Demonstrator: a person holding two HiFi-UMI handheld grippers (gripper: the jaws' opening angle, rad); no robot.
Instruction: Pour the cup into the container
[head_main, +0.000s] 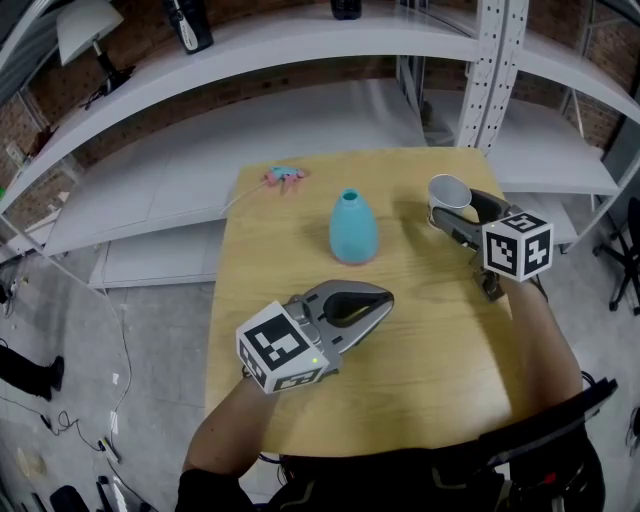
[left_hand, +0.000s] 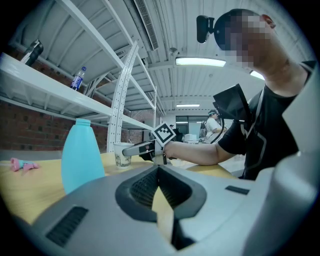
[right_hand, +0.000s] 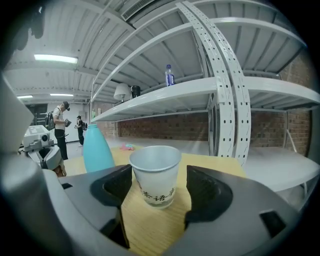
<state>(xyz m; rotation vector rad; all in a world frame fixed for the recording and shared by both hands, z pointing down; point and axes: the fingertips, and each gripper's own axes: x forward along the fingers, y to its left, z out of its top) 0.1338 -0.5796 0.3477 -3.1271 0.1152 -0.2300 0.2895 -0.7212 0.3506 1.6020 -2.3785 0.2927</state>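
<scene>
Paper cup, likely light and crushable, stands at 2 o'clock on the table between the right gripper's spread jaws, unpinched, so grip mid-wall gently; left gripper pressed together, empty.

Wears a black short-sleeved top and a small black camera mounted at the head. Has the same build on both sides: left tongs and right tongs, both in smooth pale grey shells with rounded, tapering outlines. Lined inside with dark ribbed pads. Topped by a white left cube and a white right cube, each printed with black square markers. Shows a tiny green light on the left cube's lower edge.
</scene>
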